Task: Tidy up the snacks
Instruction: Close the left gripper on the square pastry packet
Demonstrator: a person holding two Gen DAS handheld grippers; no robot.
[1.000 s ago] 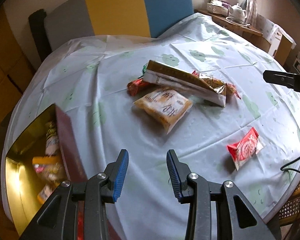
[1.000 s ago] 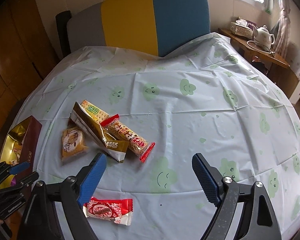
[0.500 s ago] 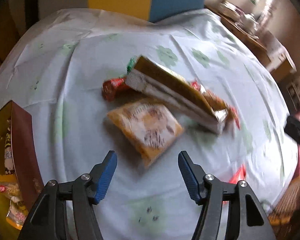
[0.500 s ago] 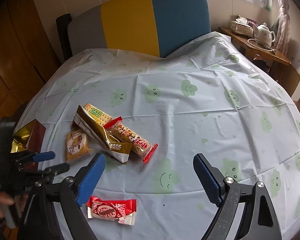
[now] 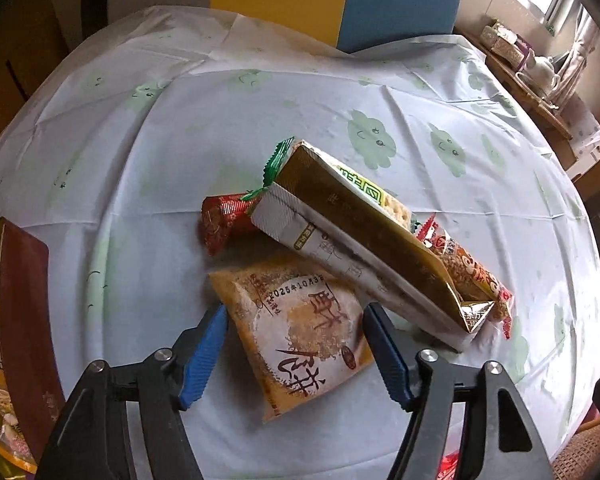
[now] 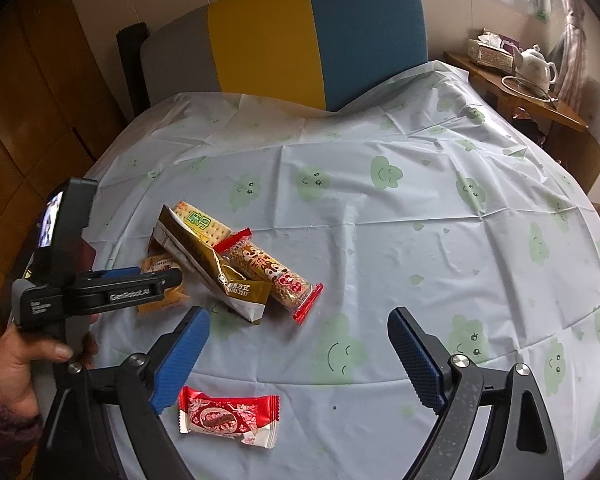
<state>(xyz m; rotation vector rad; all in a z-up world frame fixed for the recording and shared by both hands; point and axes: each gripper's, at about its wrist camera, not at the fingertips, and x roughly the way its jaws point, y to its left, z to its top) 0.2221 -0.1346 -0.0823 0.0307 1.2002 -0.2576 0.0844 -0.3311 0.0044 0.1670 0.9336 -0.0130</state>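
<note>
My left gripper [image 5: 296, 328] is open, its blue fingers on either side of an orange pastry packet [image 5: 300, 328] lying flat on the tablecloth. Behind it lie a long gold-and-white packet [image 5: 364, 248], a red wrapper [image 5: 224, 220], a green-ended cracker pack [image 5: 364, 190] and a peanut-bar packet [image 5: 472, 272]. My right gripper [image 6: 300, 344] is open and empty above the cloth. A red-and-white candy packet [image 6: 228, 416] lies by its left finger. The left gripper [image 6: 160, 276] shows over the pastry packet [image 6: 160, 264] in the right wrist view.
A dark red box with gold lining [image 5: 16, 300] holding several snacks stands at the table's left edge. A yellow, blue and grey chair back [image 6: 312, 36] stands beyond the table. A side table with a teapot [image 6: 536, 64] is at the far right.
My left gripper moved forward and down from beside the box to the pastry packet and opened wider, now straddling it. My right gripper stayed nearly still.
</note>
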